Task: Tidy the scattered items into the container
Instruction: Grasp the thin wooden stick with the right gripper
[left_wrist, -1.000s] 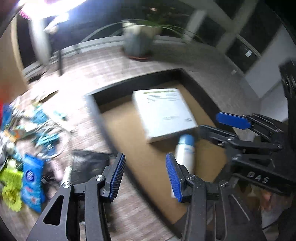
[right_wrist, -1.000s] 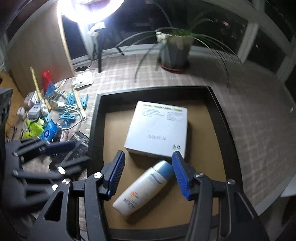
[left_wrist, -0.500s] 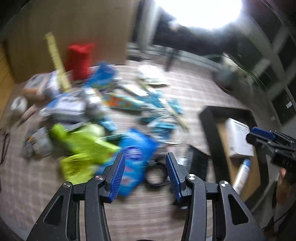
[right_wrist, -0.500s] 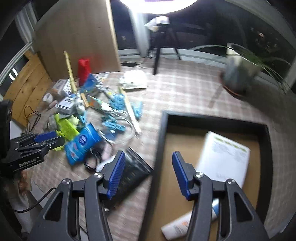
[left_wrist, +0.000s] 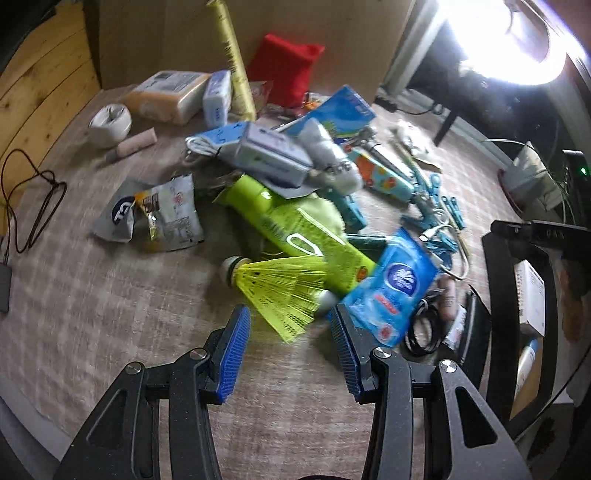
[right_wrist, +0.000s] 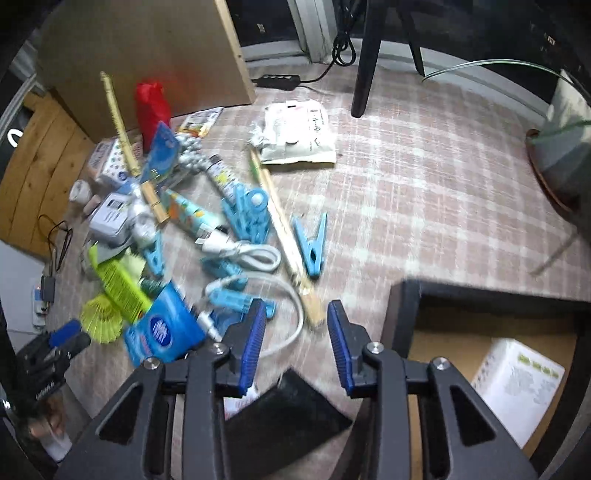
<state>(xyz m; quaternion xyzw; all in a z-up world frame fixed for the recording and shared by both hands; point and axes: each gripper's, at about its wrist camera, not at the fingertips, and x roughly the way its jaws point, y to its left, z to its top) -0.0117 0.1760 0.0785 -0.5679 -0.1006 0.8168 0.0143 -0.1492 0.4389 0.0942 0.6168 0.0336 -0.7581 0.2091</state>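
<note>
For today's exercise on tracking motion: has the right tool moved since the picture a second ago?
Yes. The right tool has swung off the black tray, which now sits at the lower right, and is over the checked cloth beside the clutter, closing on nothing.

One yellow shuttlecock (left_wrist: 280, 291), one blue tissue pack (left_wrist: 391, 288), one green tube (left_wrist: 295, 236), one red pouch (left_wrist: 286, 68), one white box (right_wrist: 517, 384) in one black tray (right_wrist: 402, 306), one white cable (right_wrist: 255, 254). Blue clothes pegs (right_wrist: 312, 242): at least four, the rest too blurred to count.
</note>
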